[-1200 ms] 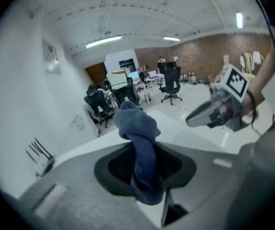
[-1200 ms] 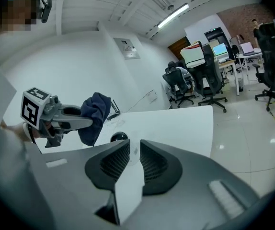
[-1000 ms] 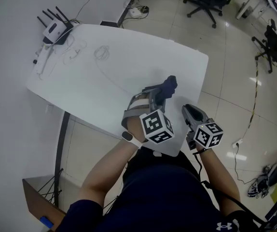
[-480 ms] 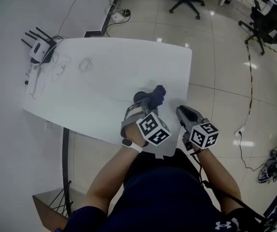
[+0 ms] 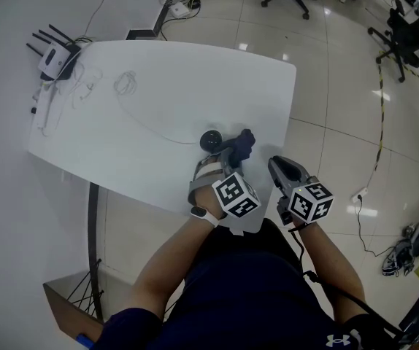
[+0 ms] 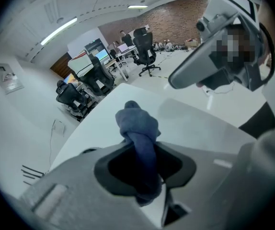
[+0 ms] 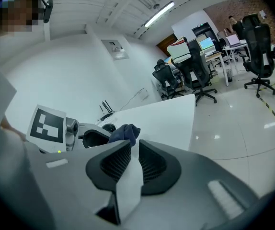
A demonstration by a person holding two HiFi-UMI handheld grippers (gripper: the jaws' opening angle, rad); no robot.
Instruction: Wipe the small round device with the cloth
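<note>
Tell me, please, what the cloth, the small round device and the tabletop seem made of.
Cloth: soft matte dark-blue fabric; it bunches in folds. Small round device: likely dark hard plastic, slight sheen; too small to confirm. Tabletop: smooth white, probably laminate, faintly glossy.

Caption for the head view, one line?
Left gripper holds a blue cloth beside the small round device on a white table.
</note>
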